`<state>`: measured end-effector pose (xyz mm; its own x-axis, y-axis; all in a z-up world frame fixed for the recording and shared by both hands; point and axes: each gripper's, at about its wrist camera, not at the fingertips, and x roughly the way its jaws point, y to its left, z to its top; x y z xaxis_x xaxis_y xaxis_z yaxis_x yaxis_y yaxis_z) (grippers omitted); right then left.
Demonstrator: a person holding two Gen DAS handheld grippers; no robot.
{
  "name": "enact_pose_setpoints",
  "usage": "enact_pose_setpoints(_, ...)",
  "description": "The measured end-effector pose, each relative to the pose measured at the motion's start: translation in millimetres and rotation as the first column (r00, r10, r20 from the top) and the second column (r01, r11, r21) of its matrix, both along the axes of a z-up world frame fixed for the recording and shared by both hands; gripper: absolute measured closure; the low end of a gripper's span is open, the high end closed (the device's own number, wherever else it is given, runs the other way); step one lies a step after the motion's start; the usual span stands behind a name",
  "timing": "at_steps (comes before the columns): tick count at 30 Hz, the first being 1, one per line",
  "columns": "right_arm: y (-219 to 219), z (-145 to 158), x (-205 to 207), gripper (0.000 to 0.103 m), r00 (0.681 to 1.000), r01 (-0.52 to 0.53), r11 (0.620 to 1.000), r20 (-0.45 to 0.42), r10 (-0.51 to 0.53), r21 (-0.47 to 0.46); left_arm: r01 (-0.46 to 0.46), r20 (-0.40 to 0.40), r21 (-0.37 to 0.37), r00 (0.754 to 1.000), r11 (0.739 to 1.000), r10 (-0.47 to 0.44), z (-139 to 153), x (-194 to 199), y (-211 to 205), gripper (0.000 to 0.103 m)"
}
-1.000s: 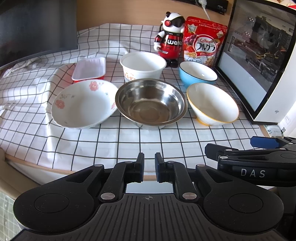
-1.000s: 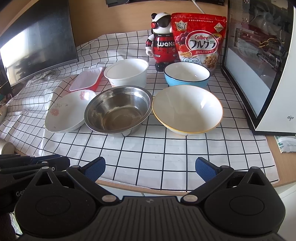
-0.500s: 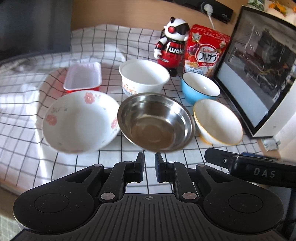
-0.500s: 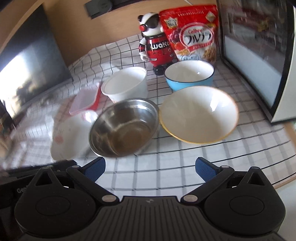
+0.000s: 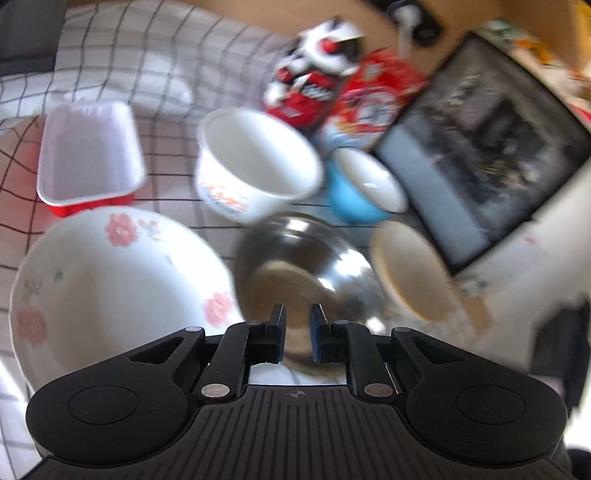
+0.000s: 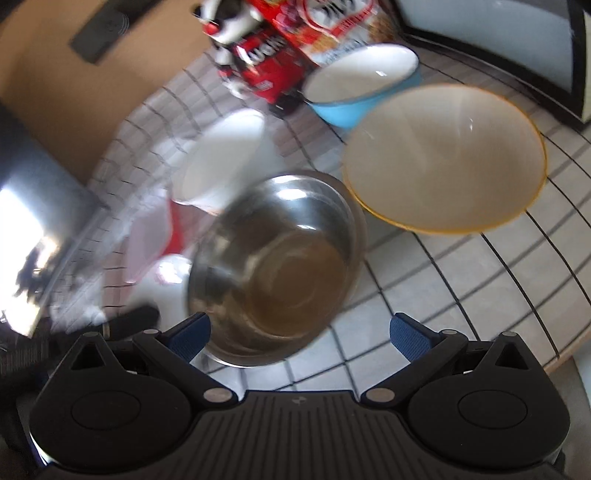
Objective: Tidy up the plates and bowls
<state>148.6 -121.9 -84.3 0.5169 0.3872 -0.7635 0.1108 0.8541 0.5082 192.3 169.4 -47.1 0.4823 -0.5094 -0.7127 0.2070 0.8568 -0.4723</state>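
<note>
Both views are blurred by motion. On the checked cloth stand a flowered white bowl (image 5: 110, 291), a steel bowl (image 5: 306, 269) (image 6: 280, 258), a yellow-rimmed white bowl (image 5: 410, 269) (image 6: 447, 158), a blue bowl (image 5: 360, 192) (image 6: 362, 85), a white cup-shaped bowl (image 5: 255, 162) (image 6: 221, 158) and a red tray (image 5: 88, 155). My left gripper (image 5: 296, 332) is shut with nothing between its pads, just over the near rim of the steel bowl. My right gripper (image 6: 301, 336) is open wide, its jaws either side of the steel bowl's near rim without touching it.
A robot toy (image 5: 314, 74) (image 6: 243, 48) and a red cereal bag (image 5: 373, 99) (image 6: 332, 26) stand behind the bowls. A white PC case with a glass side (image 5: 498, 155) stands on the right. A dark monitor (image 6: 33, 206) stands at the left. The table edge (image 6: 576, 347) runs near right.
Both grippers have moved forward and down towards the bowls, which now loom larger. The right view has rolled, tilting the scene. Neither gripper's jaws have changed.
</note>
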Motion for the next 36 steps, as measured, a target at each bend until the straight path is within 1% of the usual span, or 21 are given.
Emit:
enact_pose_setpoints(1,-0.1,-2.5,2.2,0.0,1.0,0.0,1.0,-0.013,0.0,-0.006,-0.011,-0.005,0.027,1.0,1.0,0.011,-0.1,10.6,-2.9,0.088)
enact_pose_setpoints(2,-1.7,-3.8,3.5,0.0,1.0,-0.013,1.0,-0.015,0.013,-0.011,-0.016,0.011,0.051,1.0,0.999,0.016,1.2,19.5,-6.1,0.088)
enact_pose_setpoints(4,-5.2,-4.8,7.9,0.0,0.999,-0.047,0.999,0.004,0.047,-0.022,-0.015,0.055,0.101,0.998,0.995,0.009,3.9,32.3,-14.1,0.087)
enact_pose_setpoints(6,-9.4,-7.3,15.6,0.0,0.997,-0.074,0.997,0.022,0.075,-0.03,-0.018,0.069,0.18,0.998,0.984,0.006,3.0,44.8,-25.4,0.087)
enact_pose_setpoints(7,-11.3,-9.7,21.0,0.0,0.996,-0.09,0.995,0.02,0.091,-0.031,-0.027,0.064,0.213,0.998,0.977,0.014,1.1,50.1,-30.5,0.087)
enact_pose_setpoints(11,-19.2,-21.6,39.3,0.0,0.991,-0.131,0.991,-0.021,0.131,0.0,-0.021,0.021,0.289,1.0,0.957,0.016,-10.8,67.1,-46.9,0.086)
enact_pose_setpoints(12,-20.4,-24.9,42.9,0.0,0.989,-0.146,0.989,-0.033,0.146,0.011,-0.024,0.011,0.313,1.0,0.949,0.021,-14.1,69.2,-48.3,0.079)
enact_pose_setpoints(13,-20.9,-28.0,45.6,0.0,0.986,-0.162,0.987,-0.045,0.163,0.019,-0.025,0.005,0.324,1.0,0.946,0.025,-16.3,71.2,-50.1,0.076)
enact_pose_setpoints(14,-21.5,-30.5,48.9,0.0,0.983,-0.173,0.985,-0.058,0.174,0.021,-0.024,-0.004,0.336,1.0,0.941,0.027,-18.9,74.9,-52.3,0.071)
enact_pose_setpoints(15,-22.2,-29.4,49.8,0.0,0.981,-0.187,0.982,-0.049,0.188,0.022,-0.021,-0.013,0.349,1.0,0.937,0.028,-21.4,77.9,-54.3,0.067)
enact_pose_setpoints(17,-21.6,-29.3,54.6,0.0,0.976,-0.212,0.977,-0.047,0.212,0.008,-0.014,-0.019,0.359,1.0,0.933,0.022,-24.9,79.9,-56.7,0.066)
enact_pose_setpoints(19,-20.2,-28.3,56.0,0.0,0.973,-0.224,0.975,-0.046,0.224,0.001,0.001,-0.031,0.362,0.999,0.932,0.011,-27.9,82.0,-60.2,0.068)
enact_pose_setpoints(22,-16.7,-27.9,55.6,0.0,0.974,-0.224,0.974,-0.046,0.223,-0.019,0.029,-0.056,0.336,0.998,0.941,-0.011,-32.8,83.4,-60.2,0.069)
enact_pose_setpoints(26,-5.7,-26.5,55.3,0.0,0.97,-0.241,0.967,-0.058,0.237,-0.086,0.062,-0.067,0.316,0.997,0.947,-0.043,-37.4,83.8,-59.8,0.069)
enact_pose_setpoints(30,-5.0,-27.4,61.4,0.0,0.977,-0.201,0.976,-0.084,0.194,-0.084,0.076,-0.062,0.285,0.996,0.955,-0.061,-40.5,84.0,-58.3,0.067)
enact_pose_setpoints(33,0.6,-26.5,64.8,0.0,0.973,-0.219,0.969,-0.105,0.207,-0.117,0.091,-0.07,0.262,0.995,0.961,-0.075,-44.2,87.1,-57.3,0.068)
enact_pose_setpoints(34,2.7,-26.4,65.3,0.0,0.974,-0.211,0.97,-0.109,0.198,-0.121,0.094,-0.074,0.258,0.994,0.962,-0.077,-44.4,87.5,-57.7,0.068)
enact_pose_setpoints(35,3.3,-26.1,65.4,0.0,0.976,-0.198,0.974,-0.111,0.186,-0.11,0.099,-0.074,0.257,0.994,0.961,-0.082,-44.1,87.1,-58.2,0.068)
enact_pose_setpoints(36,4.9,-26.3,66.5,0.001,0.977,-0.195,0.978,-0.11,0.185,-0.08,0.104,-0.07,0.258,0.994,0.961,-0.089,-43.7,86.2,-59.0,0.069)
